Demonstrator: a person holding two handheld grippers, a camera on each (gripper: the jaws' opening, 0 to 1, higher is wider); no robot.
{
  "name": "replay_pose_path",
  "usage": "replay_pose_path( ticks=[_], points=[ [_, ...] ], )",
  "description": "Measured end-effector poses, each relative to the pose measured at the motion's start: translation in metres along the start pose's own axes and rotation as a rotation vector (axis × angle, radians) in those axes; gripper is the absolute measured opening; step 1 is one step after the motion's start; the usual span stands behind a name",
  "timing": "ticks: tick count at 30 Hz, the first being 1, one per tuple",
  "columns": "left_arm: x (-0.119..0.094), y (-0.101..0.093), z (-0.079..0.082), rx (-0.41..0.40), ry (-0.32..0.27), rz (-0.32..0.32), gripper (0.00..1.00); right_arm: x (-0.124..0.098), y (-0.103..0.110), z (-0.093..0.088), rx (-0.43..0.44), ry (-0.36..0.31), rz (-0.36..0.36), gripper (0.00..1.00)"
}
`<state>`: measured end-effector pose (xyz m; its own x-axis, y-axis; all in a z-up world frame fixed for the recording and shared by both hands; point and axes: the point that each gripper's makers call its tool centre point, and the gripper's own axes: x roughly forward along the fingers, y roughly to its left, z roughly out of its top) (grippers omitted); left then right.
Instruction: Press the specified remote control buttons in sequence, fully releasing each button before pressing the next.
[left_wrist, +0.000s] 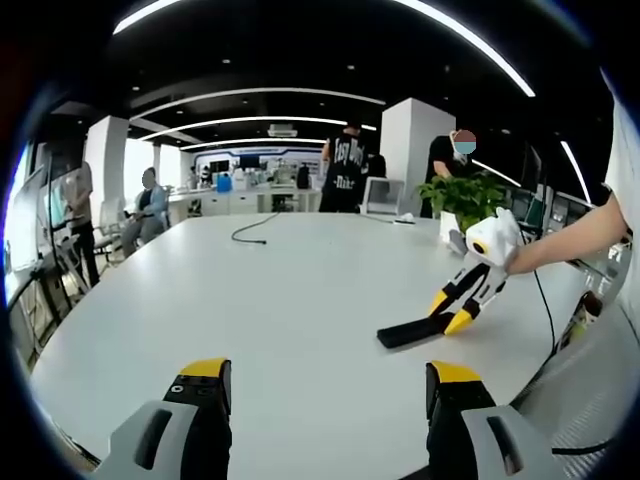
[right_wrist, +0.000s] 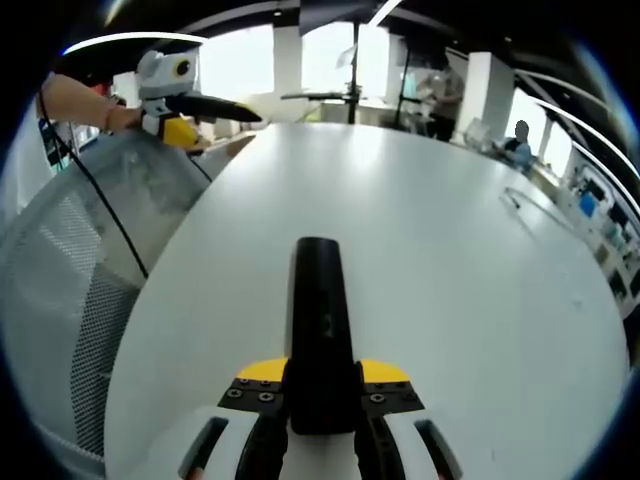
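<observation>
A black remote control (right_wrist: 318, 290) lies lengthwise on the white table (right_wrist: 470, 260), its near end clamped between the yellow-tipped jaws of my right gripper (right_wrist: 322, 372), which is shut on it. In the left gripper view the same remote (left_wrist: 405, 333) rests flat on the table (left_wrist: 290, 290) at the right, with the right gripper (left_wrist: 450, 312) tilted down onto its end and held by a person's arm. My left gripper (left_wrist: 330, 372) hovers over the near table edge, open, with nothing between its jaws. It also appears at the far left (right_wrist: 195, 118), well away from the remote.
A potted plant (left_wrist: 465, 195) and a loose black cable (left_wrist: 250, 232) sit on the far part of the table. Several people (left_wrist: 345, 170) stand or sit beyond it. A grey mesh chair (right_wrist: 60, 290) stands by the table's left edge.
</observation>
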<state>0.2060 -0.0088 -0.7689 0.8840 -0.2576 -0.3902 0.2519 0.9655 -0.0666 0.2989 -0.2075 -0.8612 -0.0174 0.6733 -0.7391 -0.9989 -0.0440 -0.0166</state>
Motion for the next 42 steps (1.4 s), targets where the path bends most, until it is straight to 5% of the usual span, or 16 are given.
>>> replay_pose_path(
  ticks=[42],
  points=[
    [0.001, 0.0, -0.003, -0.001, 0.011, -0.003, 0.8, 0.005, -0.026, 0.0, 0.009, 0.014, -0.011, 0.23]
  ],
)
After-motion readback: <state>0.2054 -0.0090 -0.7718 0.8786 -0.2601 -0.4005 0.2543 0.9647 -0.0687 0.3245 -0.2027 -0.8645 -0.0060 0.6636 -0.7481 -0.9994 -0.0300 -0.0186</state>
